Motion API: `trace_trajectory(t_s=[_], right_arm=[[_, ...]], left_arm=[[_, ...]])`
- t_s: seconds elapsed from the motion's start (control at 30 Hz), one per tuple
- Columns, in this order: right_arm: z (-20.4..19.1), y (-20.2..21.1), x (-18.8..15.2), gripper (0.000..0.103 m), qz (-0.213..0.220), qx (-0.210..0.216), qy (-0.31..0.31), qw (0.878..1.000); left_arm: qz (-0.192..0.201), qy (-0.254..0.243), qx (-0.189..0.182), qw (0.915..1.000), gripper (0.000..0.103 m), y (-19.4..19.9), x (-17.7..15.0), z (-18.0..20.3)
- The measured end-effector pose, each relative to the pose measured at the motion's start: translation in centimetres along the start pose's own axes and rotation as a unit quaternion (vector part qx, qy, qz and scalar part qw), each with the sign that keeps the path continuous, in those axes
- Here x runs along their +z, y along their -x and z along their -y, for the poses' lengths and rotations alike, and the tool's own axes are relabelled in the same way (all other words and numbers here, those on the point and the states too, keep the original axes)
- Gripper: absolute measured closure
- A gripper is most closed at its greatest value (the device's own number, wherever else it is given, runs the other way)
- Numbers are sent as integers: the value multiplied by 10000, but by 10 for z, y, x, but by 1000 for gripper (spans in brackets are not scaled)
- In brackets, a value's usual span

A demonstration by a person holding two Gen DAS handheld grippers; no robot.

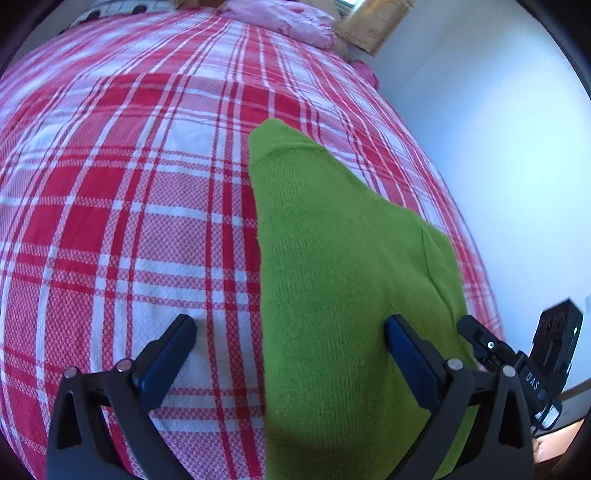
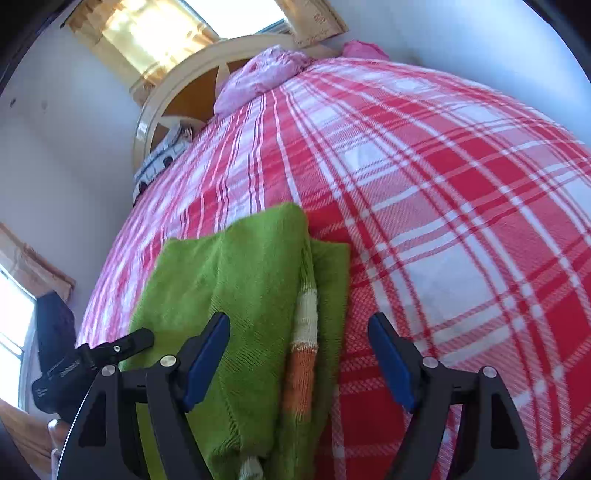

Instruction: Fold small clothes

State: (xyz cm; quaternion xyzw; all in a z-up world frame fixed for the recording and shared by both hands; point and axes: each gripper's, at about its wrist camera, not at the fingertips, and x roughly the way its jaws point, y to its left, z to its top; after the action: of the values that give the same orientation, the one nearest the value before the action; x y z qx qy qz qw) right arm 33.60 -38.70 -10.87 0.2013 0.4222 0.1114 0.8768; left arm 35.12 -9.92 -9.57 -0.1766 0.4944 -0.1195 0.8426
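A green knit garment (image 1: pixel 332 266) lies on the red and white plaid bedspread (image 1: pixel 129 203). In the right wrist view the garment (image 2: pixel 240 288) lies folded in layers, with a white and orange striped band (image 2: pixel 304 332) along its right side. My left gripper (image 1: pixel 291 332) is open just above the garment's left edge; one finger is over the plaid, the other over the green knit. My right gripper (image 2: pixel 299 332) is open above the striped band, holding nothing. The right gripper also shows at the lower right of the left wrist view (image 1: pixel 480 336).
A pink crumpled cloth (image 2: pixel 266 74) lies at the head of the bed by a cream headboard (image 2: pixel 177 96). A white patterned item (image 2: pixel 162 158) lies at the bed's edge. White walls and curtained windows (image 2: pixel 155 33) surround the bed.
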Motion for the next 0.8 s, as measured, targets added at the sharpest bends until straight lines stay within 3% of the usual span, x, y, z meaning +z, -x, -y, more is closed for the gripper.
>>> trace_trajectory(t_s=[0.17, 0.3, 0.43, 0.53, 0.6, 0.8], right_arm=[[-9, -2, -9, 25, -4, -213, 516, 9984], [2, -4, -8, 25, -128, 35, 355, 9993], [-10, -5, -12, 25, -101, -37, 518, 9986], [-23, -6, -21, 26, -223, 426, 631, 9969], [-31, -9, -26, 27, -152, 249, 892, 9956], [-18, -11, -23, 32, -137, 512, 547, 9971]], left_arm=[[123, -237, 48, 9996, 0, 0, -1, 0], [159, -295, -12, 9994, 0, 0, -2, -3], [160, -403, 99, 9990, 0, -1, -3, 2], [176, -476, 137, 9986, 1, -1, -4, 5], [191, -505, 162, 9984, 1, -1, -4, 5], [231, -550, 173, 9981, 1, -2, -4, 6]])
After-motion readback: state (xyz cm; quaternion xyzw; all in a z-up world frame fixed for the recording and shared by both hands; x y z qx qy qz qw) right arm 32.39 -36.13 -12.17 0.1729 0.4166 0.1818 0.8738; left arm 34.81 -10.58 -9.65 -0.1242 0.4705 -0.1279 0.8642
